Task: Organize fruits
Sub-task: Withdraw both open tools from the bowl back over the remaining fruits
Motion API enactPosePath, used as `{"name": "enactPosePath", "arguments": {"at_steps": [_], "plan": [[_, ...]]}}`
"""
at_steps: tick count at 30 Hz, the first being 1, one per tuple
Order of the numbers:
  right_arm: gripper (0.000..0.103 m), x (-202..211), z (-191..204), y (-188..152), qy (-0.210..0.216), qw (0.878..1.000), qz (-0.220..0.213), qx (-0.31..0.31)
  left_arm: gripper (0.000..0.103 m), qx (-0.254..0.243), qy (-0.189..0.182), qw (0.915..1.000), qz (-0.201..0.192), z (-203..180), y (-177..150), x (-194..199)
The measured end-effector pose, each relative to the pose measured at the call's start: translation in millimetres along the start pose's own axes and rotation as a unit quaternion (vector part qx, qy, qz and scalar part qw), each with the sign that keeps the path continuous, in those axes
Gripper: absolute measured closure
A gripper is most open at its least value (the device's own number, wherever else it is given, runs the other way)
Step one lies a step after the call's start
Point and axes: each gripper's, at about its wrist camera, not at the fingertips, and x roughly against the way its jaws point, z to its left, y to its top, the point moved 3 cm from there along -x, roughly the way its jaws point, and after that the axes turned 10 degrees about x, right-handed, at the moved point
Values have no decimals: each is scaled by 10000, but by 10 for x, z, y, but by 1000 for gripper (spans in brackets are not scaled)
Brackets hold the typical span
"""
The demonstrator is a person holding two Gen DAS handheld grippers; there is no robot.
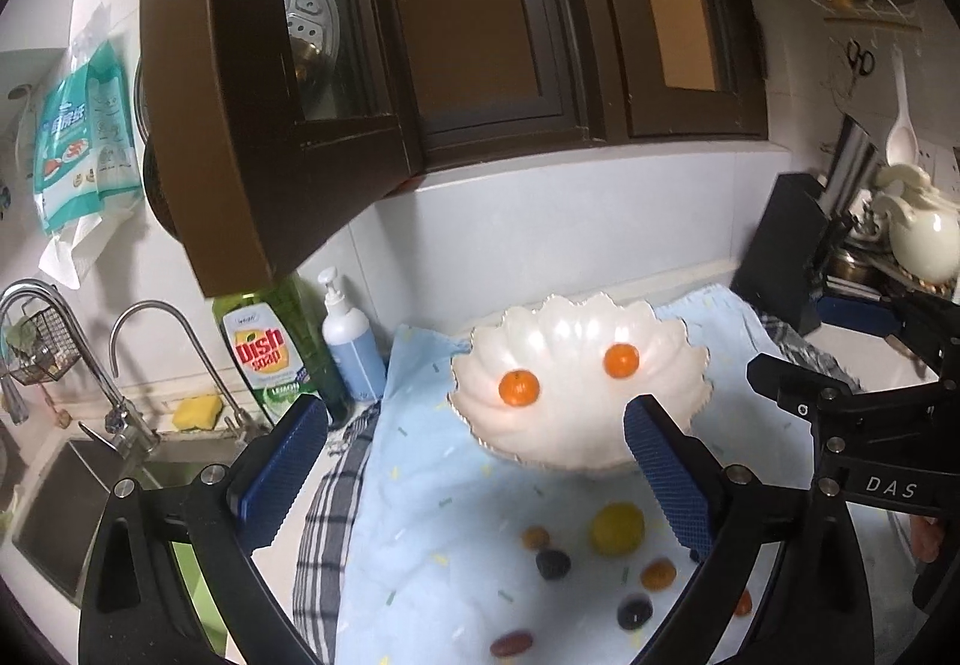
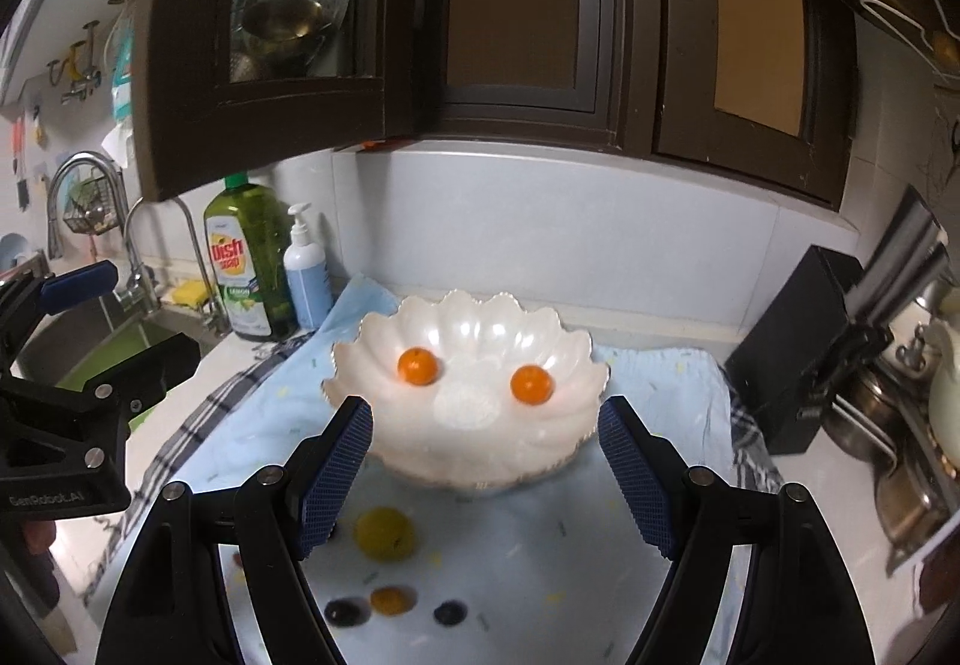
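Observation:
A white scalloped bowl (image 1: pixel 576 425) (image 2: pixel 474 449) stands on a light blue cloth (image 1: pixel 420 485) (image 2: pixel 540 563) and holds two small oranges (image 1: pixel 519 388) (image 2: pixel 417 365), the second (image 1: pixel 621 360) (image 2: pixel 531 384) to the right. In front of the bowl lie loose fruits: a yellow one (image 1: pixel 616 529) (image 2: pixel 384 533), small orange ones (image 1: pixel 658 574) (image 2: pixel 392 599), dark grapes (image 1: pixel 552 563) (image 2: pixel 449 612) and a reddish one (image 1: pixel 511 643). My left gripper (image 1: pixel 477 473) hangs open and empty in front of the bowl. My right gripper (image 2: pixel 486 479) is open too, with nothing between its fingers.
A dish soap bottle (image 1: pixel 270 359) (image 2: pixel 246 269) and a pump bottle (image 1: pixel 351 347) (image 2: pixel 307 275) stand left of the cloth, beside the sink (image 1: pixel 66 509) and taps (image 1: pixel 180 353). A dark cabinet door (image 1: pixel 240 95) hangs open overhead. A black box (image 1: pixel 780 257) (image 2: pixel 798 359) and pots sit right.

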Motion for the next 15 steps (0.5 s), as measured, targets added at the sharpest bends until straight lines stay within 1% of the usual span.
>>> {"name": "enactPosePath", "arguments": {"at_steps": [4, 8, 11, 15], "plan": [[24, 101, 79, -164, 2, 10000, 28, 29, 2, -13, -23, 10000, 64, -18, -145, 94], [24, 155, 95, -334, 123, 9996, 137, -199, 2, -15, -84, 9998, 177, -34, -295, 141], [24, 185, 96, -446, 146, 9992, 172, -327, 2, -91, -121, 9995, 275, -65, -411, 153], [24, 196, 154, -598, 169, 9990, 323, -264, 2, -231, -139, 9990, 368, -128, -555, 161]]}}
